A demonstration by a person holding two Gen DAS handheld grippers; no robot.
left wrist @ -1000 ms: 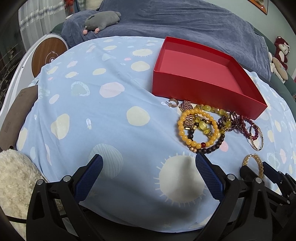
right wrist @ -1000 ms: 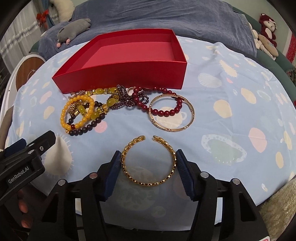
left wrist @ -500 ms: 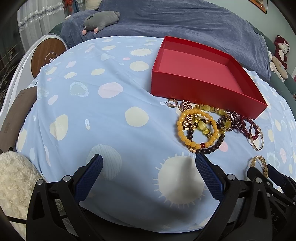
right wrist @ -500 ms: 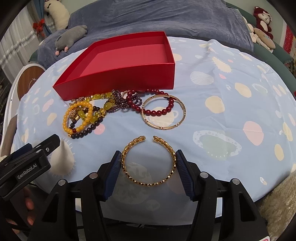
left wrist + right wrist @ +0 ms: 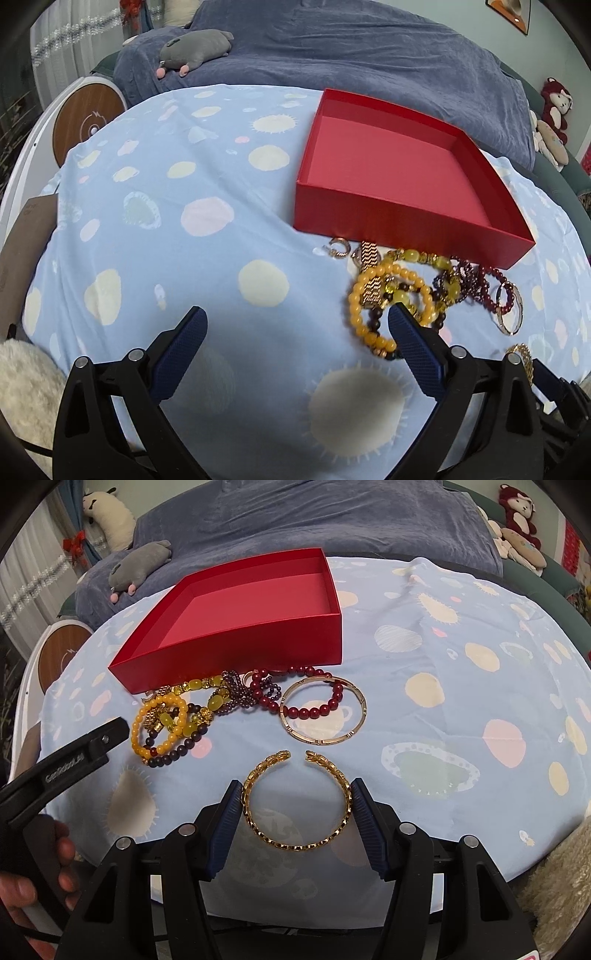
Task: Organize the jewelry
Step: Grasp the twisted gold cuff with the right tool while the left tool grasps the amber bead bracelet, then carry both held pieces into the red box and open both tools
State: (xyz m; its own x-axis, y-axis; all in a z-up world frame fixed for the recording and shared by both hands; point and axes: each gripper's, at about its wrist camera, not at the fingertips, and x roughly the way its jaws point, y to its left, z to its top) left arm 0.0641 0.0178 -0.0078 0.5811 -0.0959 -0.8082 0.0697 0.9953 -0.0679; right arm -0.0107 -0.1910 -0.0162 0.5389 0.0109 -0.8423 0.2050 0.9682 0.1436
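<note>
My right gripper (image 5: pixel 295 785) is shut on a gold chain-link open bangle (image 5: pixel 295 846), with a pad pressed on each side, low over the blue spotted cloth (image 5: pixel 461 701). Beyond it lie a plain gold bangle (image 5: pixel 325 740), a dark red bead bracelet (image 5: pixel 314 710) and a tangle with a yellow bead bracelet (image 5: pixel 138 720). The red open box (image 5: pixel 240 646) stands empty behind them. My left gripper (image 5: pixel 295 312) is open and empty. Its right finger (image 5: pixel 413 350) overlaps the yellow bead bracelet (image 5: pixel 360 295) in front of the red box (image 5: pixel 369 221).
A grey plush toy (image 5: pixel 195 48) lies on the dark blue blanket (image 5: pixel 369 48) behind the table. A round wooden-faced thing (image 5: pixel 86 123) stands at the far left. A cream fluffy rug (image 5: pixel 26 387) lies below the table's edge. A person's hand (image 5: pixel 22 886) holds the left gripper.
My left gripper has edged toward the bead pile, so its right finger now overlaps the yellow bracelet. The right gripper has rolled slightly with the gold bangle still between its pads.
</note>
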